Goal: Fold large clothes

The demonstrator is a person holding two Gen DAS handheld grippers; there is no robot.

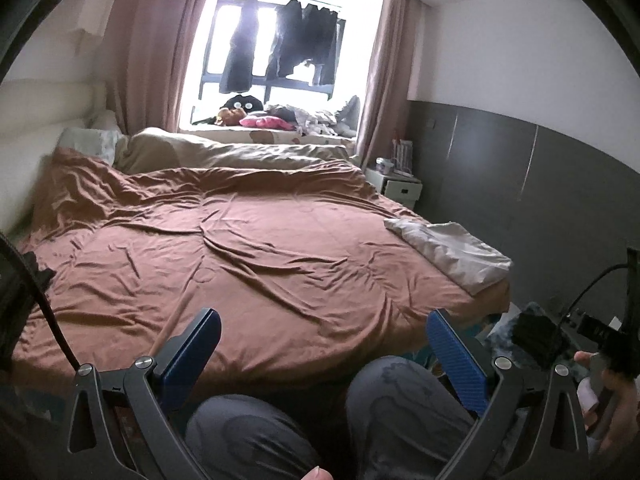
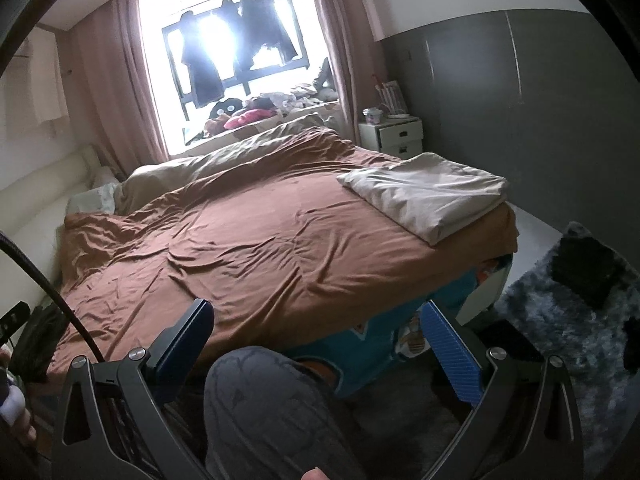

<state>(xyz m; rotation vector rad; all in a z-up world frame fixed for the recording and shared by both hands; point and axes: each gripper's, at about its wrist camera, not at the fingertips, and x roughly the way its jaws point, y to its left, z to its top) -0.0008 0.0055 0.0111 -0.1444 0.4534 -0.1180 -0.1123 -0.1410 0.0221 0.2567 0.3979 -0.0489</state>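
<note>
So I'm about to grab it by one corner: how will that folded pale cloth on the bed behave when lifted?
The folded pale cloth looks soft and creased, so it will probably droop and unfold if lifted by one corner. It seems thin and likely light. Pushed, it may bunch against the wrinkled brown cover rather than slide.

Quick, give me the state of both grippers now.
Left gripper: open, holding nothing.
Right gripper: open, holding nothing.

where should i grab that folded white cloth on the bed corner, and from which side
Probably the near corner of the folded white cloth, approached from the foot of the bed. Its layered edge faces the right gripper and sits near the mattress edge; both grippers are open.
</note>
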